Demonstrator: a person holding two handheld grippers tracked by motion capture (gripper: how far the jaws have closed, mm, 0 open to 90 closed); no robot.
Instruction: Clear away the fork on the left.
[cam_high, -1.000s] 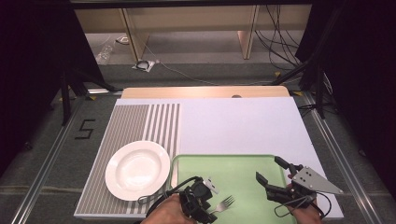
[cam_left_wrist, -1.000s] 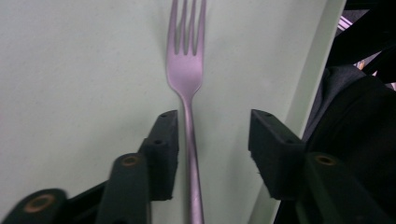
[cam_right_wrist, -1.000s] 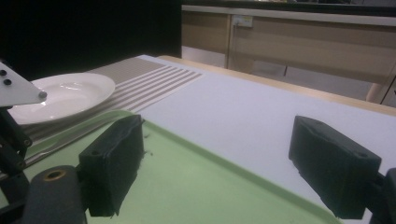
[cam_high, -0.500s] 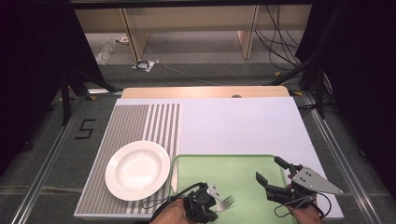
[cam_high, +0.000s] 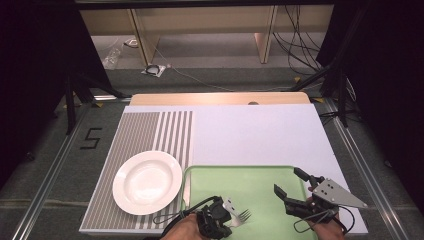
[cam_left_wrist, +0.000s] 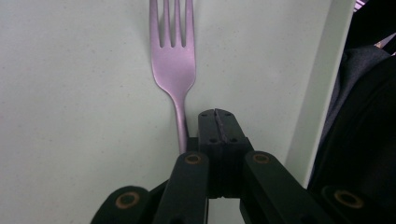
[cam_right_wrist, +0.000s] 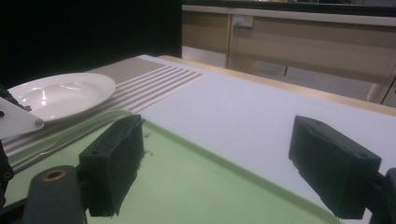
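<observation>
- Green tray (cam_high: 260, 175) on the white tabletop (cam_high: 260, 135) carried the fork (cam_left_wrist: 173, 65) near its front edge.
- Left gripper (cam_left_wrist: 216, 119) fingers were clenched together, with the handle seemingly beside them; right gripper (cam_right_wrist: 222, 158) fingers stood released.
- We judged the fork light, stiff and slippery, best pinched mid-handle.

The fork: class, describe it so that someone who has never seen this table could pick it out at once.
Start at the green tray on the near side of the white table, right of the white plate. The fork lies near its front edge, beside the left gripper. It is the only metal cutlery, its tines pointing away from that gripper.
</observation>
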